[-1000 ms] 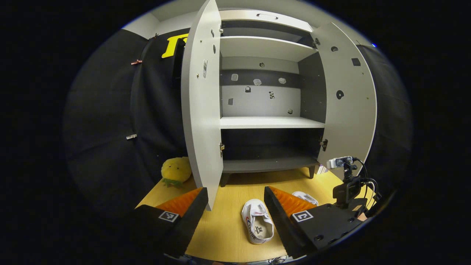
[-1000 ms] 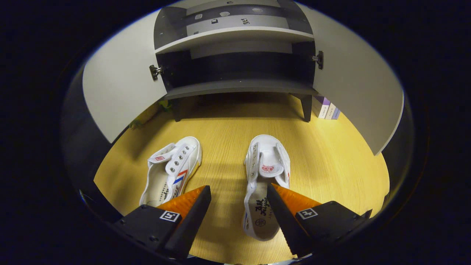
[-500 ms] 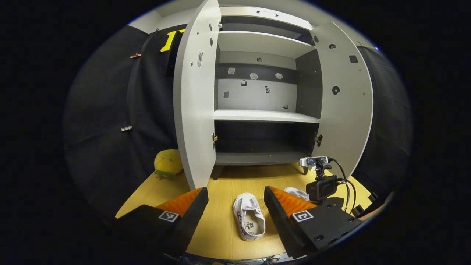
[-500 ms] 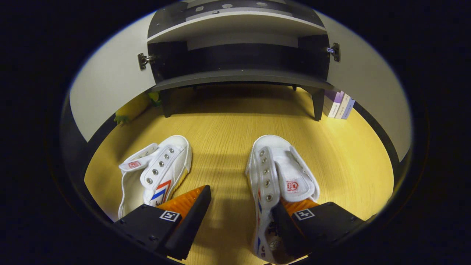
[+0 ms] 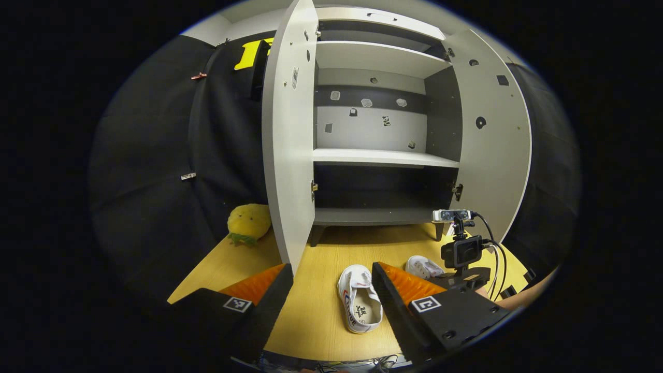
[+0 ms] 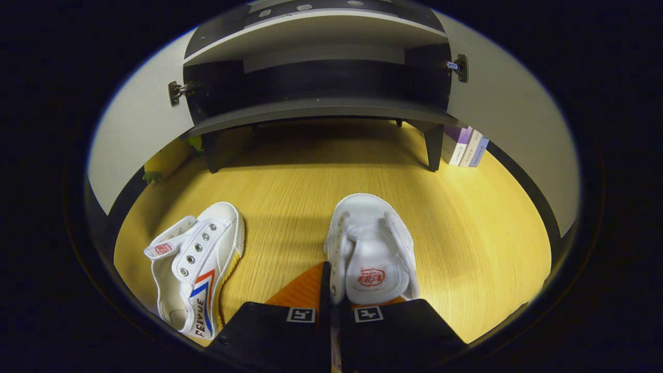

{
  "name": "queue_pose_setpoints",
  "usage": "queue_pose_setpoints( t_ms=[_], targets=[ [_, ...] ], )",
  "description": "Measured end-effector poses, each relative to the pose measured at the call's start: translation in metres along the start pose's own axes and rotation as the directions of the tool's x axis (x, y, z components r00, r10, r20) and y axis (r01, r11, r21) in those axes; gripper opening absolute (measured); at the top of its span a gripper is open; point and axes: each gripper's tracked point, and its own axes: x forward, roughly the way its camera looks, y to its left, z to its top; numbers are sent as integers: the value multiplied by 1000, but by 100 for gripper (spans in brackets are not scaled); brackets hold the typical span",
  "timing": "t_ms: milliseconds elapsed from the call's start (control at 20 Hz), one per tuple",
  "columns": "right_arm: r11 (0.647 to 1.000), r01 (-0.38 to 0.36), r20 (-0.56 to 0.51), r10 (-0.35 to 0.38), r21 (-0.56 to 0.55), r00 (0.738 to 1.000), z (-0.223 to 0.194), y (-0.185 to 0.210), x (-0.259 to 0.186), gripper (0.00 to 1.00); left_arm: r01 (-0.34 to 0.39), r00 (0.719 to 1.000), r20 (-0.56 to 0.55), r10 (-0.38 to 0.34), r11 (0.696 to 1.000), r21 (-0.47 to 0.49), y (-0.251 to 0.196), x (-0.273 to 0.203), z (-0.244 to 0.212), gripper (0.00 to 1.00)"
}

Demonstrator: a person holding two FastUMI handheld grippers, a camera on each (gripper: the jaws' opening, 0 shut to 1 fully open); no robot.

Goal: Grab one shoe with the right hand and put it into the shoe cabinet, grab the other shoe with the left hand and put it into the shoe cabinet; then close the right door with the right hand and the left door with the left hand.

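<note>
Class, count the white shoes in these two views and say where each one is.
2. One shoe is pinched in the right gripper; the other shoe lies on the wooden floor to its left.

Left gripper point(image 5: 331, 290) spread wide; right gripper point(image 6: 331, 290) clamped.

Readable text: "FEIYUE" in dark capitals on the side of the left white shoe point(image 6: 197, 269). Red tongue patch on the other shoe point(image 6: 372, 259): not legible.
</note>
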Motion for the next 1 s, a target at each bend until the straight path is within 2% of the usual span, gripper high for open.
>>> queue_pose_setpoints(
  t_ms=[150, 300, 550, 800, 1000],
  targets=[
    [999, -23, -24, 23, 28, 999, -1, 3, 3, 5, -4, 1000, 2, 4, 1000, 12, -1, -2, -1, 95],
    [999, -38, -33, 39, 28, 999, 0, 0, -1, 6, -3, 1000, -10, 3, 1000, 22, -3, -4, -6, 95],
    [999, -46, 18, 46, 15, 999, 13, 2, -22, 5, 27, 1000, -7, -27, 999, 40, -10, -7, -3, 95],
    [998, -25, 97, 30, -52, 995, 45, -3, -57, 5, 56, 998, 14, -57, 996, 65, -13, -6, 5, 95],
    [999, -32, 163, 34, -18, 986, 90, -3, -94, 5, 82, 995, 43, -86, 994, 73, -12, -8, 15, 95]
  ],
)
